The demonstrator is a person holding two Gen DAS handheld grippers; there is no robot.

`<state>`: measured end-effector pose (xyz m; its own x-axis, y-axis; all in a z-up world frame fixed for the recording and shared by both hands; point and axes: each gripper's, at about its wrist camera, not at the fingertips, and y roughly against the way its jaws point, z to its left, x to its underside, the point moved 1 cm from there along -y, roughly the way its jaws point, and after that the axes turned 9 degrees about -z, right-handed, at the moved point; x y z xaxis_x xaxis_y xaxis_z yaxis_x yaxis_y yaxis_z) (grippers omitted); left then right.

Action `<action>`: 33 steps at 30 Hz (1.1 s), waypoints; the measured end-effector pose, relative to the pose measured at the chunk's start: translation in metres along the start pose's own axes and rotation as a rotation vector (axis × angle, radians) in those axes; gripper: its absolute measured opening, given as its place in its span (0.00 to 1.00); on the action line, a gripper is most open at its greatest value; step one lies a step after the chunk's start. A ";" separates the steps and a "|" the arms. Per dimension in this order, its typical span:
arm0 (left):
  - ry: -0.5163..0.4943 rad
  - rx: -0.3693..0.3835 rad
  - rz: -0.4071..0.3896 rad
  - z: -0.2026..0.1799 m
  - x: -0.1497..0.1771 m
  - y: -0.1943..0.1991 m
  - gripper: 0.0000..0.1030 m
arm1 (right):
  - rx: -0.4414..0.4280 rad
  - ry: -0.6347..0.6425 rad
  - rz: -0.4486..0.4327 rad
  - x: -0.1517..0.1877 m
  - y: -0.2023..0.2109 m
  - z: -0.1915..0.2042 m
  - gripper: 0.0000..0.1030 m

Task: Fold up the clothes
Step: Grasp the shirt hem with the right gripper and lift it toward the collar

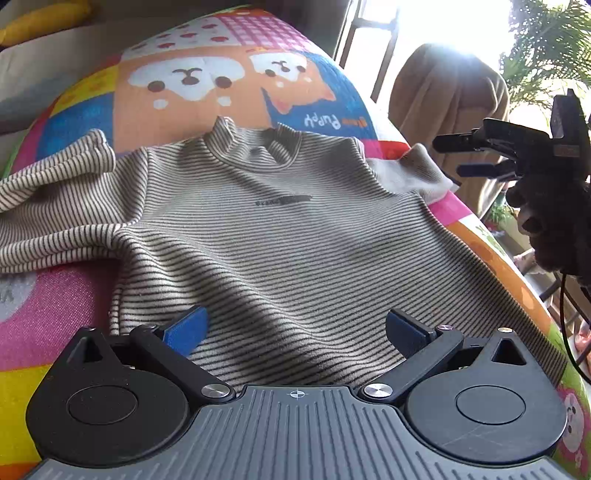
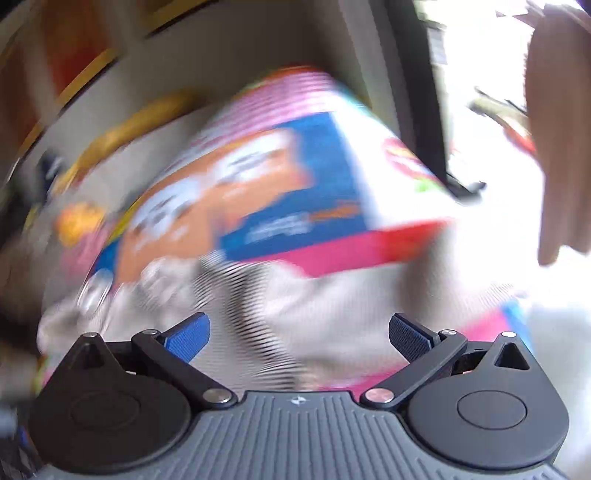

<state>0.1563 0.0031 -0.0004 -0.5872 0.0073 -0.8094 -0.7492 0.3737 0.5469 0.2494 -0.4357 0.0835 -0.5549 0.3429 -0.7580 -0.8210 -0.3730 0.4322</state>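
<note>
A beige-and-dark striped long-sleeved top [image 1: 280, 236] lies front up on a colourful puppy-print mat [image 1: 207, 85], collar at the far end. Its left sleeve [image 1: 55, 192] is bunched to the left; the right sleeve [image 1: 410, 170] lies by the mat's right edge. My left gripper [image 1: 295, 328] is open and empty, low over the top's hem. My right gripper [image 1: 465, 155] shows in the left wrist view, open, held in the air beside the right sleeve. In the blurred right wrist view my right gripper [image 2: 299, 332] is open and empty above the striped top [image 2: 258, 295].
A brown cloth-draped chair [image 1: 447, 110] stands beyond the mat's right edge, with a bright window and a plant [image 1: 546, 48] behind. A yellow cushion [image 1: 44, 18] lies at the far left. The mat [image 2: 288, 184] fills the right wrist view, which is motion-blurred.
</note>
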 end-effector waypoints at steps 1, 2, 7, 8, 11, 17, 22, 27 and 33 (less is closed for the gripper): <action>0.000 0.000 0.000 0.000 0.000 0.000 1.00 | 0.050 -0.106 -0.011 -0.007 0.000 -0.025 1.00; -0.001 0.000 0.000 0.000 0.000 0.000 1.00 | 0.100 -0.211 -0.023 -0.013 -0.001 -0.049 1.00; -0.011 -0.003 0.002 0.000 0.000 -0.001 1.00 | 0.005 -0.585 -0.071 0.000 -0.018 -0.117 1.00; -0.013 -0.004 0.003 -0.001 0.000 -0.002 1.00 | -0.004 -0.613 -0.084 0.001 -0.027 -0.122 1.00; -0.026 -0.013 0.007 -0.002 0.000 -0.003 1.00 | -0.030 -0.648 -0.112 -0.004 -0.054 -0.128 1.00; -0.039 -0.019 0.010 -0.004 0.002 -0.003 1.00 | -0.212 -0.526 -0.138 -0.032 -0.081 -0.082 1.00; -0.059 -0.030 0.008 -0.007 0.004 -0.004 1.00 | -0.577 -0.088 0.002 -0.025 -0.049 0.061 1.00; -0.052 -0.024 0.005 -0.005 0.004 -0.003 1.00 | -0.423 0.533 0.086 0.032 -0.024 0.161 1.00; -0.042 -0.015 0.002 -0.003 0.003 -0.002 1.00 | -0.127 0.822 0.048 0.064 -0.018 0.153 1.00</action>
<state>0.1550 -0.0002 -0.0032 -0.5757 0.0469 -0.8163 -0.7528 0.3592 0.5516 0.2081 -0.2751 0.1023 -0.2730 -0.3967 -0.8764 -0.7505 -0.4821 0.4520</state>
